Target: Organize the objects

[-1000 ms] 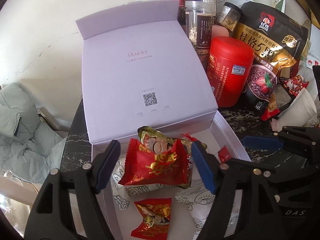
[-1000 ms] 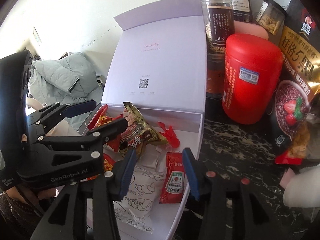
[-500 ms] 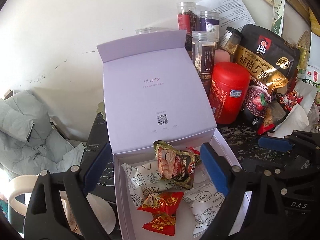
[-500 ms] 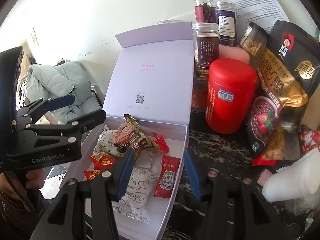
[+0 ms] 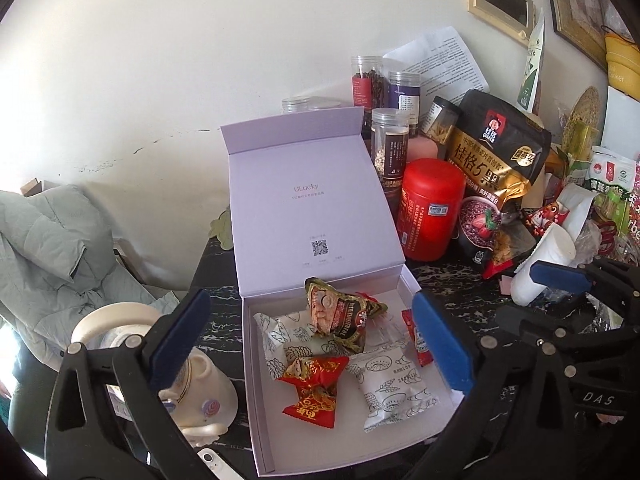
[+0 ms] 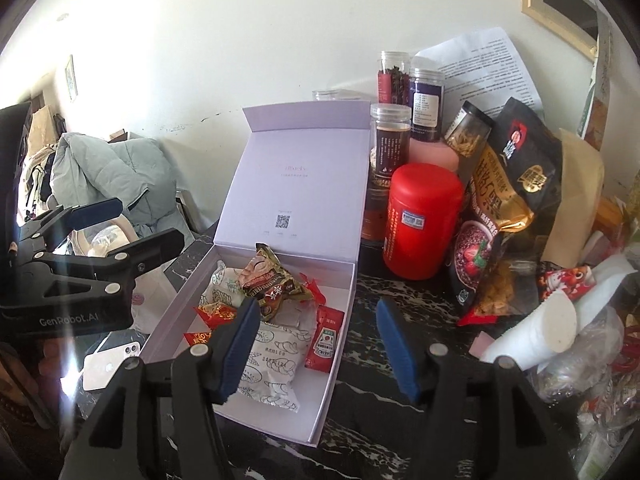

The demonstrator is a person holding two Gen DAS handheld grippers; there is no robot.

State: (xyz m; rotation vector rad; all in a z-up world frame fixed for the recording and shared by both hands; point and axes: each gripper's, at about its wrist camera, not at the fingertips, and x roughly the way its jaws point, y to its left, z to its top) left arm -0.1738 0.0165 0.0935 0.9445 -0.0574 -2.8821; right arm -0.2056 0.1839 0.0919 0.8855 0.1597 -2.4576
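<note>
A lilac gift box (image 5: 260, 420) (image 6: 340, 320) lies open on the dark marble table, its lid (image 5: 308, 200) standing upright. Inside lie a red candy packet (image 5: 316, 380), white bread packets (image 5: 392, 392) (image 6: 276, 360), a green-brown snack packet (image 5: 340, 316) (image 6: 272, 280) and a ketchup sachet (image 5: 418, 338) (image 6: 324, 344). My left gripper (image 5: 312, 348) is open and empty, raised above the box. My right gripper (image 6: 316, 356) is open and empty, over the box's right edge.
A red canister (image 5: 430, 208) (image 6: 420, 220), spice jars (image 5: 390, 144), a black oats bag (image 5: 496, 152) and rolled white paper (image 6: 536, 340) crowd the right. A cream cup (image 5: 200, 392) and a white phone (image 6: 108, 364) lie left of the box. A grey-green jacket (image 5: 44, 248) hangs at left.
Both grippers have pulled back and up from the box. The red candy packet that sat between my left fingers a second ago now lies in the box.
</note>
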